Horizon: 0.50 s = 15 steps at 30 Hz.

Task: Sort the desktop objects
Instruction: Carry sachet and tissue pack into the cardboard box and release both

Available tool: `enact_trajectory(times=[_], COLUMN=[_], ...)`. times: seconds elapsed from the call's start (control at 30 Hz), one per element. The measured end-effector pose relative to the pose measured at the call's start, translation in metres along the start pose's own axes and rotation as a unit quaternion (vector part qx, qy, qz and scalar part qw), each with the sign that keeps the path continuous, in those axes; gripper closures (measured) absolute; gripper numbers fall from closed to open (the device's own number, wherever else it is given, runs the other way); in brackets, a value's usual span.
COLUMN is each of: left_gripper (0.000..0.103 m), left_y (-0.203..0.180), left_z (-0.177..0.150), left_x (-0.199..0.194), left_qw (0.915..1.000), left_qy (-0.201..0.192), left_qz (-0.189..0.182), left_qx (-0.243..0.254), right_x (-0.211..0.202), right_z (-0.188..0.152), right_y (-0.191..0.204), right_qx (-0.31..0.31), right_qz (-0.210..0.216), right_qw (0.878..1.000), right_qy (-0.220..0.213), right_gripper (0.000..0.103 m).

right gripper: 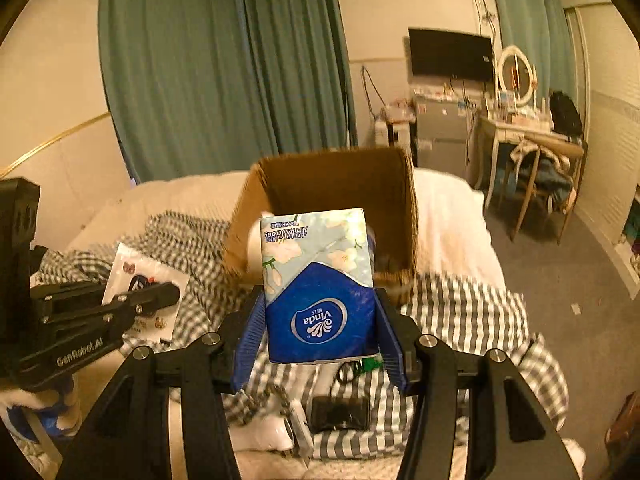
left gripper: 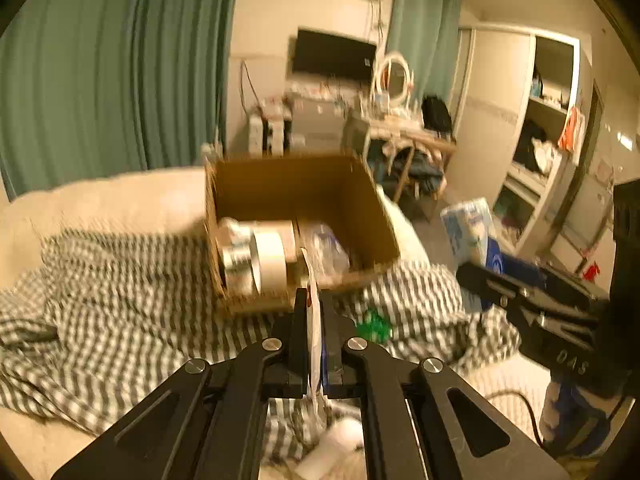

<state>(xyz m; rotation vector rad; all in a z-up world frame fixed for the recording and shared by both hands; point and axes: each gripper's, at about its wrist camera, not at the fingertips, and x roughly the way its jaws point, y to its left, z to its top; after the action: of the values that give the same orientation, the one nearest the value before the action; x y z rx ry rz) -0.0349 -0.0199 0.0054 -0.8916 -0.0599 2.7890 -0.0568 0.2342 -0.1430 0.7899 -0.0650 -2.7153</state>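
Note:
My left gripper (left gripper: 313,300) is shut on a thin white sticker sheet (left gripper: 315,332), seen edge-on between the black fingers. From the right wrist view the same sheet (right gripper: 132,268) shows cartoon prints, with the left gripper (right gripper: 172,292) clamped across it. My right gripper (right gripper: 320,300) is shut on a blue and floral Vinda tissue pack (right gripper: 320,280), its blue pads (right gripper: 250,336) pressing both sides. An open cardboard box (left gripper: 296,188) (right gripper: 332,184) stands on the bed just beyond both grippers. It holds tape rolls (left gripper: 268,258) and a clear plastic bag (left gripper: 326,250).
A grey checked blanket (left gripper: 120,292) (right gripper: 460,312) covers the bed under the grippers. On it lie a green item (left gripper: 374,326), a black flat object (right gripper: 340,412) and a white roll (left gripper: 336,440). A desk with a chair (right gripper: 536,152) stands at the back right.

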Motion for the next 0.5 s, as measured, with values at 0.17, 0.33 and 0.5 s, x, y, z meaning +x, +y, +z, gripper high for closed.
enact_trajectory(times=[0.17,0.33,0.5], left_gripper=[0.1,0.1,0.1], left_y=[0.0,0.003,0.006], left_z=[0.02,0.035,0.046], left_x=[-0.013,-0.013,0.0], left_qw=[0.9992,0.9982,0.9979], left_qy=[-0.038,-0.056,-0.061], left_qz=[0.011,0.017,0.02], left_qx=[-0.003,0.005,0.008], right_x=[-0.016,-0.026,-0.027], right_z=[0.021,0.039,0.051], right_y=[0.011,0.017,0.017], right_qx=[-0.013,-0.018,-0.02], right_qz=[0.002,0.004,0.003], right_qw=[0.999,0.998,0.997], right_qy=[-0.033,-0.058,-0.071], right_gripper=[0.052,0.052,0.052])
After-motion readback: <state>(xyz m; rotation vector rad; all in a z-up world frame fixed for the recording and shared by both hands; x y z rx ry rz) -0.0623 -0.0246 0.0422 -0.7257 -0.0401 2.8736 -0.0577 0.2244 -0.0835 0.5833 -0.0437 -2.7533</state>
